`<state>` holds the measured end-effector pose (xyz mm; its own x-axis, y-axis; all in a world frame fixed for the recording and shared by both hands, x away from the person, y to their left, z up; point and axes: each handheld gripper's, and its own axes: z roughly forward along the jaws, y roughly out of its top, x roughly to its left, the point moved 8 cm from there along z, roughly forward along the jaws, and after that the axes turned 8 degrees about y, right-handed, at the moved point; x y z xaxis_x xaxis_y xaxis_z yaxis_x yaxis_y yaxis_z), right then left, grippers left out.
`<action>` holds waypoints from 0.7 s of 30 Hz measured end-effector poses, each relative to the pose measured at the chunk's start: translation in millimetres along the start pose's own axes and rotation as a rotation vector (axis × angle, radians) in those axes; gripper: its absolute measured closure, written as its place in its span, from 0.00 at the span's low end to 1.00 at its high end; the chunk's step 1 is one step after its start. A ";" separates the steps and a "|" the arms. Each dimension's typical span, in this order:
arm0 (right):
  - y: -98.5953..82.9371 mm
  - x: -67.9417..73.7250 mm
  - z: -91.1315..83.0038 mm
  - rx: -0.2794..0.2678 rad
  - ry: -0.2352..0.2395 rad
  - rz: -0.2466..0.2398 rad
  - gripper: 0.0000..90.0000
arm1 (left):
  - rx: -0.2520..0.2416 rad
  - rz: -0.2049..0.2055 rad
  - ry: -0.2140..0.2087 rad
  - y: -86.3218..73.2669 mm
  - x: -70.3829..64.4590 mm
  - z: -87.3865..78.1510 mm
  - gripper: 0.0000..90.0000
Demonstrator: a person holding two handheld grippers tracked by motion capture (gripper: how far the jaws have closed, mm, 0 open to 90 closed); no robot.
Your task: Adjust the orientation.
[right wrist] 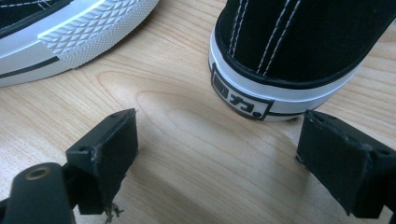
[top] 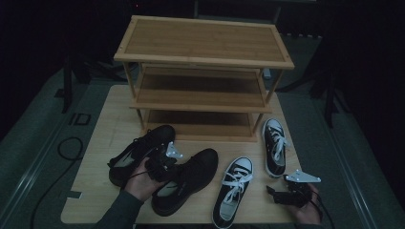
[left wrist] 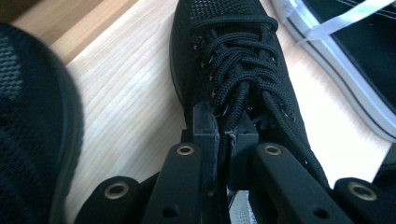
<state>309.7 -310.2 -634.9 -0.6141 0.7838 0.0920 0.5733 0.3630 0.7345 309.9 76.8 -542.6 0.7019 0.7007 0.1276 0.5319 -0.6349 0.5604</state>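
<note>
Two black mesh shoes lie at the front left of the wooden table (top: 110, 119). My left gripper (top: 165, 168) (left wrist: 224, 128) is shut on the black laces of the right-hand black shoe (top: 193, 174) (left wrist: 224, 42); the other black shoe (top: 138, 150) (left wrist: 32, 116) lies just to its left. Two black-and-white canvas sneakers lie at the front right. My right gripper (top: 276, 193) (right wrist: 219, 140) stands open just above the tabletop, nothing between its jaws. It faces the heel of the far-right sneaker (top: 274, 145) (right wrist: 289, 51), with the white toe of the middle sneaker (top: 232, 191) (right wrist: 70, 32) to its left.
A three-tier wooden shoe rack (top: 203, 52) stands at the back of the table, its shelves bare. A black cable (top: 69, 148) loops on the grey floor to the left. A person's hands come in at the bottom edge.
</note>
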 end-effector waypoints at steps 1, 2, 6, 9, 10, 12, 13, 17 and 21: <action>-0.1 -0.1 -0.1 0.001 0.000 -0.001 0.13 | -0.001 -0.007 0.004 -1.3 2.0 -0.6 0.95; -0.1 -0.1 -0.1 0.001 -0.001 -0.001 0.13 | -0.001 -0.012 0.009 -2.8 4.1 -1.3 0.95; -0.1 -0.1 -0.1 0.001 0.000 -0.001 0.13 | -0.001 -0.037 0.020 -9.3 11.9 -4.2 0.95; -0.1 -0.1 0.0 0.001 0.000 -0.002 0.13 | -0.001 -0.051 0.033 -13.8 18.4 -6.3 0.95; -0.1 -0.1 -0.1 0.001 0.000 -0.001 0.13 | -0.002 -0.054 0.037 -15.0 20.9 -6.8 0.95; -0.1 -0.1 -0.1 0.001 0.000 -0.002 0.13 | 0.000 -0.067 0.048 -18.2 27.0 -7.6 0.95; -0.1 -0.1 0.0 0.001 0.000 -0.001 0.13 | -0.004 -0.078 0.048 -19.0 28.8 -7.8 0.95; -0.1 -0.1 0.0 0.001 0.000 -0.002 0.13 | -0.005 -0.100 0.067 -23.7 36.8 -9.9 0.95; -0.1 -0.1 -0.1 0.001 0.000 -0.002 0.13 | -0.003 -0.114 0.080 -28.4 42.9 -12.7 0.95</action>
<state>309.7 -310.4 -635.0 -0.6149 0.7834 0.0906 0.5728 0.3647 0.7341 318.9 129.0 -542.6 0.5968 0.7921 0.1278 0.6046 -0.5487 0.5773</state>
